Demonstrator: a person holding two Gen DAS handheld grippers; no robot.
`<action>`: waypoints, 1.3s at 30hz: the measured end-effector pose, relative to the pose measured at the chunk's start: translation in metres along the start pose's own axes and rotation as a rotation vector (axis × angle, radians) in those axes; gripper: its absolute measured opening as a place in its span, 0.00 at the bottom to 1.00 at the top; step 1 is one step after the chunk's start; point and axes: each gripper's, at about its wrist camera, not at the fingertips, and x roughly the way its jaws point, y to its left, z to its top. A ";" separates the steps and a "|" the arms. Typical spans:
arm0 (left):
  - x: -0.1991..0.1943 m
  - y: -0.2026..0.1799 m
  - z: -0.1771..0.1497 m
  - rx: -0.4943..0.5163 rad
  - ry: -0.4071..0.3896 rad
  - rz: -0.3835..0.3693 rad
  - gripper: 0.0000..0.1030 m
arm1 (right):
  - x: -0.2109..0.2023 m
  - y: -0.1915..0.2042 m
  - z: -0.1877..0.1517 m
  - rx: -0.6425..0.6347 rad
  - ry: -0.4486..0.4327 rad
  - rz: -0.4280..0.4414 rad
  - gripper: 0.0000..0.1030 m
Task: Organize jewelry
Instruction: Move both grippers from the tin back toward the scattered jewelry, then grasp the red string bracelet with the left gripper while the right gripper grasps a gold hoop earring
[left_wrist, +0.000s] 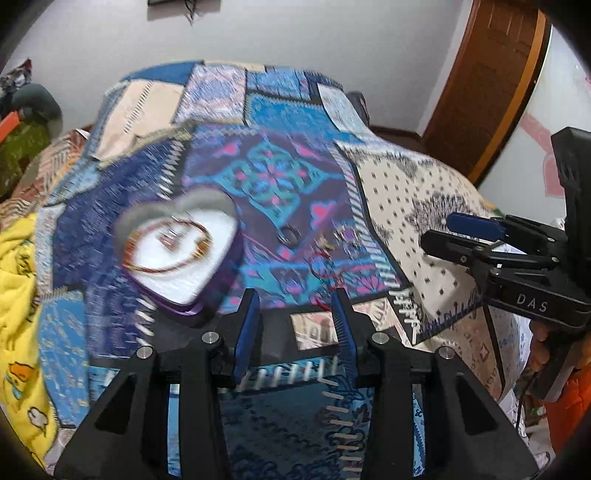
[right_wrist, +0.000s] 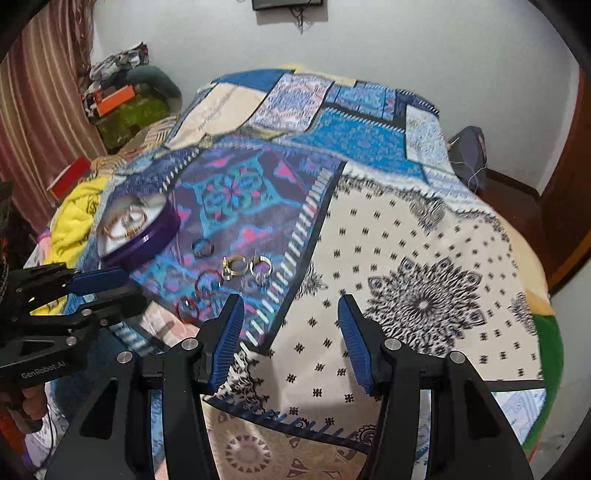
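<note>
- while both grippers hang over the patchwork bedspread (right_wrist: 406, 229), the left gripper (left_wrist: 295, 306) and right gripper (right_wrist: 291, 314) stand partly open with nothing between the pads.
- the purple heart-shaped box (right_wrist: 147, 236) holds bangles.
- loose rings (right_wrist: 236, 266) and a red bangle (right_wrist: 207, 282) lie just beside the box.

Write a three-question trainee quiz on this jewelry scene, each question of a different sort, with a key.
1. True or false: the heart-shaped box already holds a bangle.
2. Which lies nearest the box: A the dark ring, B the gold rings, C the red loops?
3. Fill in: both the left claw and the right claw have ____ between their pads.

Key: 1 true; 2 A; 3 nothing.
</note>
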 end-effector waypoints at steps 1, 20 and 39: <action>0.004 -0.002 -0.001 0.004 0.009 -0.007 0.38 | 0.002 0.000 -0.001 -0.004 0.006 0.002 0.48; 0.046 -0.017 -0.001 0.088 0.041 -0.037 0.27 | 0.057 0.014 0.012 -0.069 0.060 0.081 0.10; 0.030 -0.011 -0.005 0.019 0.014 -0.011 0.03 | 0.014 -0.007 0.004 0.011 -0.011 0.070 0.09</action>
